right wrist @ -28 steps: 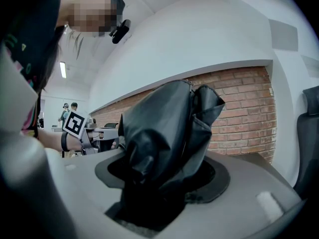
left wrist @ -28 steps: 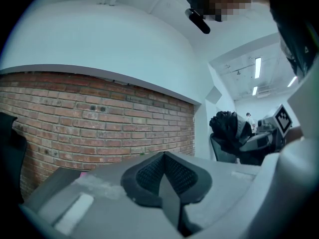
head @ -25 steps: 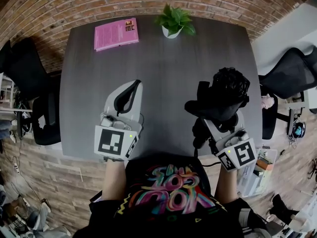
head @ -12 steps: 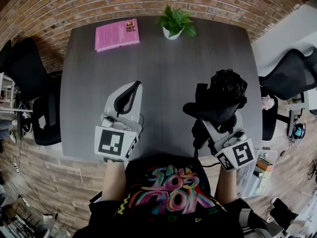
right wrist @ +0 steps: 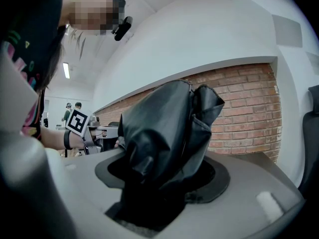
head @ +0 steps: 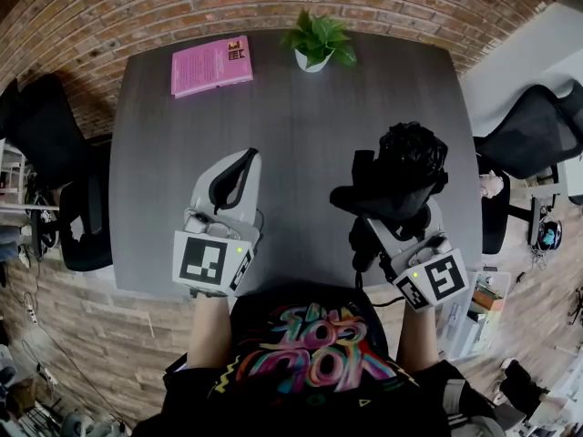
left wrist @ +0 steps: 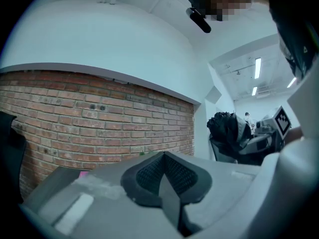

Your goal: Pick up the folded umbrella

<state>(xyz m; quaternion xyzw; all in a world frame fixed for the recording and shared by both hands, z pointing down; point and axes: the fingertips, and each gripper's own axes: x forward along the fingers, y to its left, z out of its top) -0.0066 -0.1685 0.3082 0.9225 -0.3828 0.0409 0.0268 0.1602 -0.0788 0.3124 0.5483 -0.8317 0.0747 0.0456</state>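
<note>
The folded black umbrella is held above the right part of the dark grey table, its crumpled fabric bunched towards the far end. My right gripper is shut on it; in the right gripper view the umbrella fills the space between the jaws and hides the pads. My left gripper hovers over the table's near left part, shut with nothing in it; its pads meet in the left gripper view, where the umbrella shows off to the right.
A pink book lies at the far left of the table and a small potted plant stands at the far middle. Black office chairs stand to the left and right. The floor is brick.
</note>
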